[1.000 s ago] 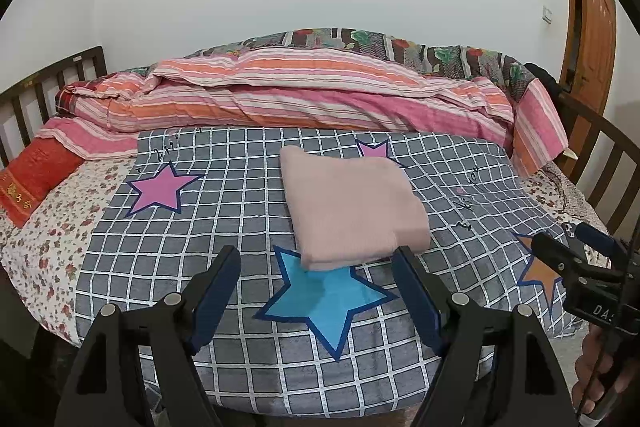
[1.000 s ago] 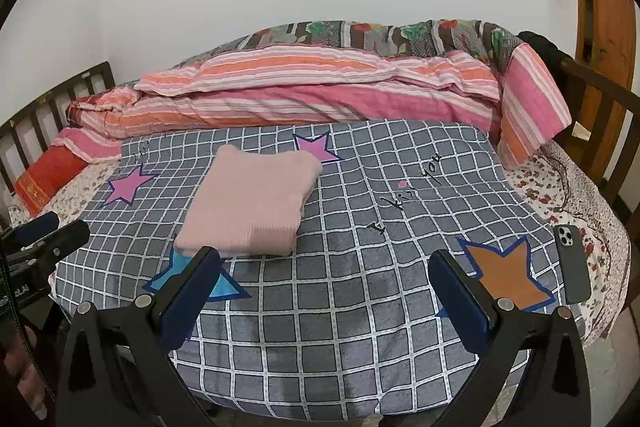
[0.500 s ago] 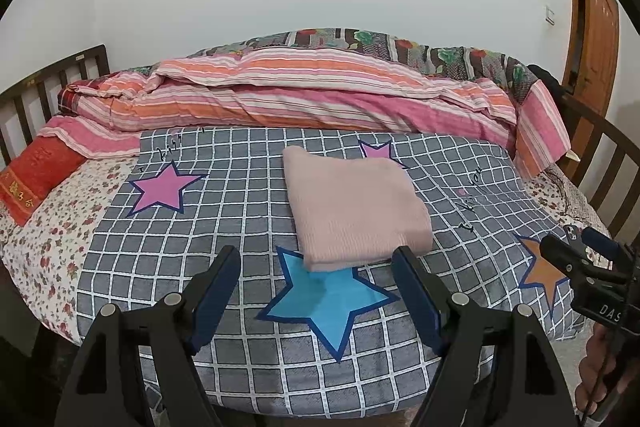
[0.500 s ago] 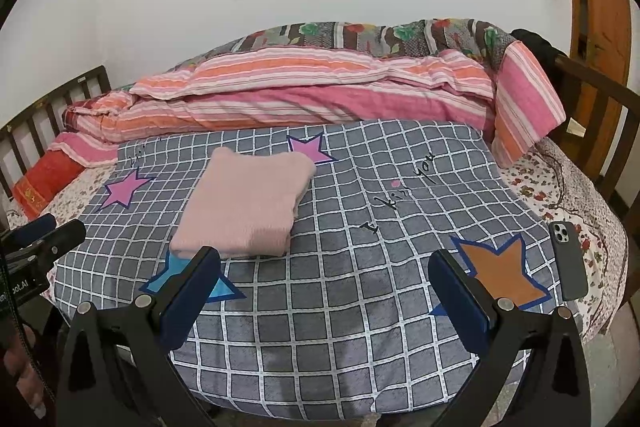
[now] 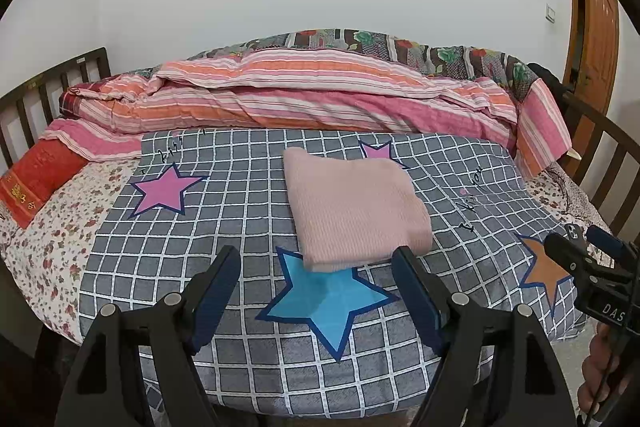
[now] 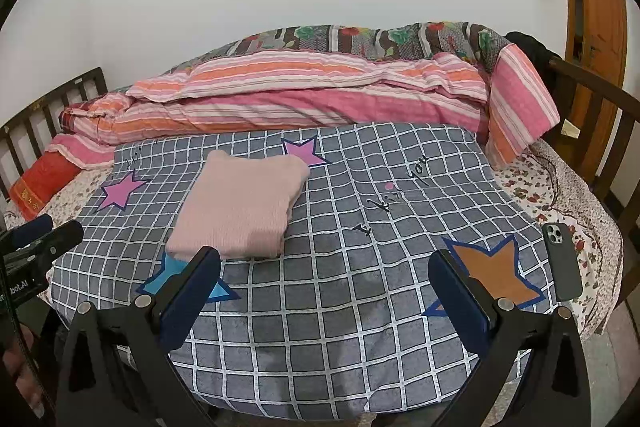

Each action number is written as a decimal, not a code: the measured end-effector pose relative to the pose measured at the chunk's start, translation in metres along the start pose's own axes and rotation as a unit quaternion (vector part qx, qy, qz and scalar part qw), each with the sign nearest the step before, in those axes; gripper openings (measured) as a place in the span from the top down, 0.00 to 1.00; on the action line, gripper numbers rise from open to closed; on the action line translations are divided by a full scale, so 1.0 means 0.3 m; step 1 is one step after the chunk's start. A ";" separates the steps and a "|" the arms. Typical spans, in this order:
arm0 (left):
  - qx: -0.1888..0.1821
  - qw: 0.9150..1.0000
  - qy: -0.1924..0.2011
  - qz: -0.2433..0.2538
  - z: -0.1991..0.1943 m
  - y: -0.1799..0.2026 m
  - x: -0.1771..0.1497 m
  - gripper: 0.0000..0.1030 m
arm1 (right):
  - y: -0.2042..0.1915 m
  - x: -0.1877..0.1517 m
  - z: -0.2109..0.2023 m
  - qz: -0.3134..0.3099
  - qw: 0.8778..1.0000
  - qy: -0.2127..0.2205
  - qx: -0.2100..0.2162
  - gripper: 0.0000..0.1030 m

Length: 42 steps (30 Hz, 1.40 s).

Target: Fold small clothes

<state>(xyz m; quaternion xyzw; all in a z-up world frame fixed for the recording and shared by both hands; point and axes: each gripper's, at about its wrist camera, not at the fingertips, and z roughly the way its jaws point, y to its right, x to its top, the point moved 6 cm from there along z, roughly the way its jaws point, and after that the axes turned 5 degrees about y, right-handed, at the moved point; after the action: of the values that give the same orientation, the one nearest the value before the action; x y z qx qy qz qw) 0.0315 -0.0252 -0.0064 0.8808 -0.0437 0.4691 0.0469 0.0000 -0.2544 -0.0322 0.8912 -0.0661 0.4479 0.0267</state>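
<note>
A pink knitted garment (image 5: 354, 205) (image 6: 242, 205) lies folded into a flat rectangle on the grey checked star-print blanket (image 5: 224, 227) (image 6: 360, 267). My left gripper (image 5: 318, 267) hovers open over the blanket's near edge, just short of the garment, nothing between its blue pads. My right gripper (image 6: 324, 269) is open too, wider, empty, over the blanket to the right of the garment. Each gripper shows at the edge of the other's view, the right gripper (image 5: 584, 247) and the left gripper (image 6: 44, 233), with a person's hand below each.
A rolled pink and orange striped duvet (image 5: 320, 95) lies along the far side of the bed. A red pillow (image 5: 38, 183) sits at the left, by the dark wooden bed rail (image 5: 56, 83). A dark phone (image 6: 562, 261) rests on the floral sheet (image 6: 532, 183) at the right. A wooden door (image 6: 596, 39) stands far right.
Both views have shifted only slightly; the garment lies as before and both grippers stay open.
</note>
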 end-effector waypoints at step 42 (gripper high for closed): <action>0.005 1.000 0.003 -0.004 -0.017 -0.012 0.033 0.26 | -0.021 0.030 -0.008 -0.004 1.000 0.000 0.009 0.01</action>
<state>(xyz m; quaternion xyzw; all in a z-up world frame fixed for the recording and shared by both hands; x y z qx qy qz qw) 0.0333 -0.0214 0.0045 0.8797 -0.0378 0.4719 0.0445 0.0042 -0.2486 -0.0234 0.8918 -0.0587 0.4482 0.0206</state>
